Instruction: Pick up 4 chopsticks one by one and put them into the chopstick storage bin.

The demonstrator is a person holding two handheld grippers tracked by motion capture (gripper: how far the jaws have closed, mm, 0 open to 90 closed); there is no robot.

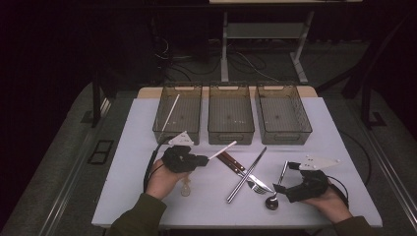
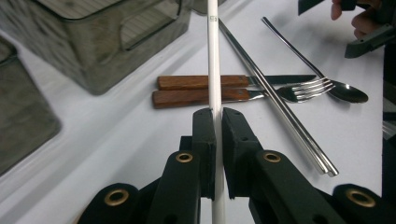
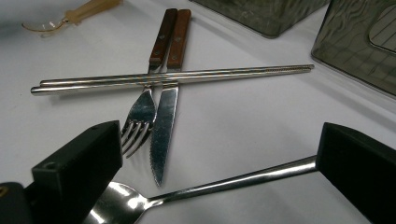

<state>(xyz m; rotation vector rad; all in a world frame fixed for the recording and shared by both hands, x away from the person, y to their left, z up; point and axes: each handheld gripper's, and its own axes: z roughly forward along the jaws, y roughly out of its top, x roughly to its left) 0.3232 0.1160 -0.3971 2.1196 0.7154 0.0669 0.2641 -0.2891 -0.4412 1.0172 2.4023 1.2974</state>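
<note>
1. The left gripper point(image 2: 215, 140) is clamped on a white chopstick point(image 2: 213, 56), held above the wooden-handled knife point(image 2: 201, 82).
2. The right gripper point(image 3: 219, 163) stands apart around a spoon point(image 3: 224, 184), near that knife.

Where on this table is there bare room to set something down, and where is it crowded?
Bare table lies left of the left bin, and again along the right edge beside the right bin. The front edge between the two hands is also free. The middle is crowded: knife, fork, chopsticks and spoon overlap there.
</note>
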